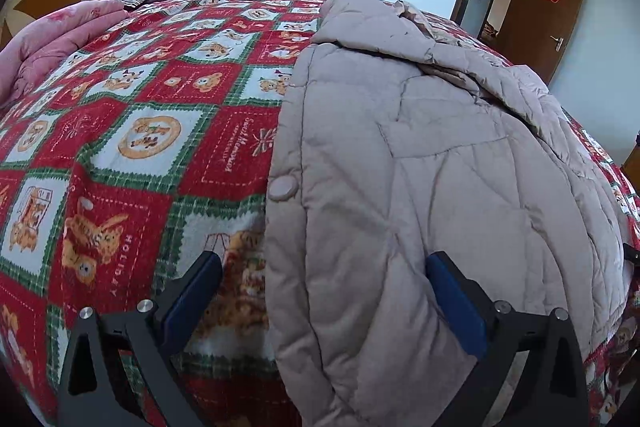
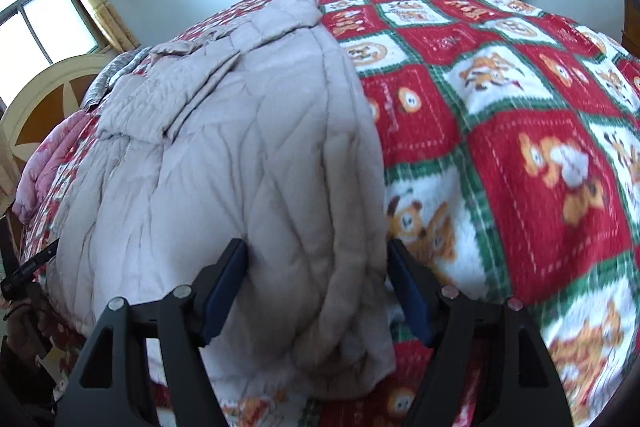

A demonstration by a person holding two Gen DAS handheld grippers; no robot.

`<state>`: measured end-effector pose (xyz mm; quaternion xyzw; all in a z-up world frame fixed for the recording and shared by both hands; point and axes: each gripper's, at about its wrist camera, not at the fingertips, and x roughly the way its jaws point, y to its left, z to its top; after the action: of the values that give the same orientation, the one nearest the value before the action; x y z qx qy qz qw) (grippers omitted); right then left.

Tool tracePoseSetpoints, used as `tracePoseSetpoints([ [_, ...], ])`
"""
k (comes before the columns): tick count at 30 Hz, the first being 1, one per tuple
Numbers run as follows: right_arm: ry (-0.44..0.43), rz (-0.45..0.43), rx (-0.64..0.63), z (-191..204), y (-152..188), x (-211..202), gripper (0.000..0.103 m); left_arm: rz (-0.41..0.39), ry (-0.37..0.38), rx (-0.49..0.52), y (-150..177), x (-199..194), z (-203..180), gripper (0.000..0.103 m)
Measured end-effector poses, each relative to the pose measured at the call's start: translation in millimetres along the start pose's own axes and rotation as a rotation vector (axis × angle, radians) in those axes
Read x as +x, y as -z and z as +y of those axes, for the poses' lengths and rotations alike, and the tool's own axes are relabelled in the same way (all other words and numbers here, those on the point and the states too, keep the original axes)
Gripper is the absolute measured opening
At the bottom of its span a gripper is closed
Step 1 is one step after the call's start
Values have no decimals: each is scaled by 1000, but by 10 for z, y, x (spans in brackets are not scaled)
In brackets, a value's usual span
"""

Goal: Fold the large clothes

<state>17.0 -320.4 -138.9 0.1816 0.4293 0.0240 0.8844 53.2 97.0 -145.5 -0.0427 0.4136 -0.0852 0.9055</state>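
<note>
Both tongs, left gripper and right gripper, stand open astride the quilted coat's near hem; slippery padding may escape a shallow pinch.

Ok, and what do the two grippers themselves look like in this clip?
Both look alike. The left gripper and right gripper each have two matte black, angular fingers with triangular cut-outs near the base, round silver bolts at the joints, and flat blue pads on the inner faces. No cables, labels or sleeves show.
</note>
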Motion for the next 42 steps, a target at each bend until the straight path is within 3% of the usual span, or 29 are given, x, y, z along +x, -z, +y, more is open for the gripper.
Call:
tracePoseSetpoints([
  [2, -31, 10, -1, -5, 55, -8, 64, -9, 2, 27, 56, -22, -49, 102],
  [4, -66, 9, 6, -17, 84, -24, 46, -10, 13, 40, 81, -29, -87, 102],
  [6, -127, 12, 45, -87, 76, -14, 38, -12, 31, 37, 90, -33, -77, 102],
  [11, -222, 20, 117, -211, 96, 83, 33, -10, 67, 47, 138, -53, -140, 97],
  [14, -244, 10, 132, -212, 136, 34, 24, -11, 83, 67, 163, -83, -173, 81],
  [16, -238, 12, 112, -148, 154, 18, 23, -5, 91, 72, 162, -105, -162, 72],
  [24, -222, -5, 114, -125, 184, 27, 26, -36, 86, 80, 216, -109, -176, 71],
  [26, -217, -1, 106, -100, 162, 27, 22, -46, 95, 96, 221, -136, -166, 58],
  [28, -220, -6, 93, -72, 150, -21, 17, -57, 154, 84, 196, -196, -115, 27],
  [30, -226, -16, 81, -42, 138, -91, 15, -63, 206, 54, 145, -273, -66, 21],
  [36, -283, -59, 50, 41, 67, -432, 13, -143, 319, 34, -37, -689, -46, 15],
  [42, -339, -61, 55, 36, 159, -757, 12, -185, 400, 96, 14, -1183, -93, 14],
])
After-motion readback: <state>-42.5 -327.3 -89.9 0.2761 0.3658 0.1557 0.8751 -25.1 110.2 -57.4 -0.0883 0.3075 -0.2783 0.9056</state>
